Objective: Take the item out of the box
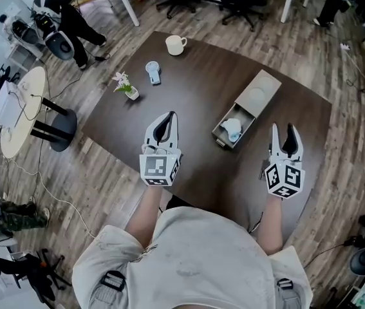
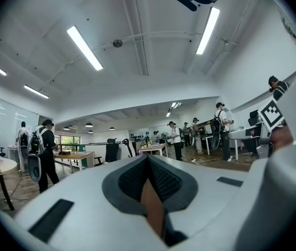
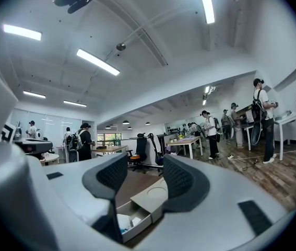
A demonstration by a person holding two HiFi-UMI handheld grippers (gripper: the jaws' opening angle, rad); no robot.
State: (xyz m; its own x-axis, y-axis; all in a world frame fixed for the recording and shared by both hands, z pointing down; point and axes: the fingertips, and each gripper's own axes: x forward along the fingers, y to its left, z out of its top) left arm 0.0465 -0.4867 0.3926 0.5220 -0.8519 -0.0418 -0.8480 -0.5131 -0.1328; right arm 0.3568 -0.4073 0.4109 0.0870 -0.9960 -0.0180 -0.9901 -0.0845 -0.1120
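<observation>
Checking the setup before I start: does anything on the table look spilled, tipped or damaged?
Nothing stands out. The box has its drawer slid open with a white item inside. The mug and flower pot stand upright, and nothing is spilled.

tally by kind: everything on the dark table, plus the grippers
mug: 1
blue gadget: 1
flower pot: 1
box, drawer pulled out: 1
item in the drawer: 1
grippers: 2, left gripper shut, right gripper open and empty
total: 7
</observation>
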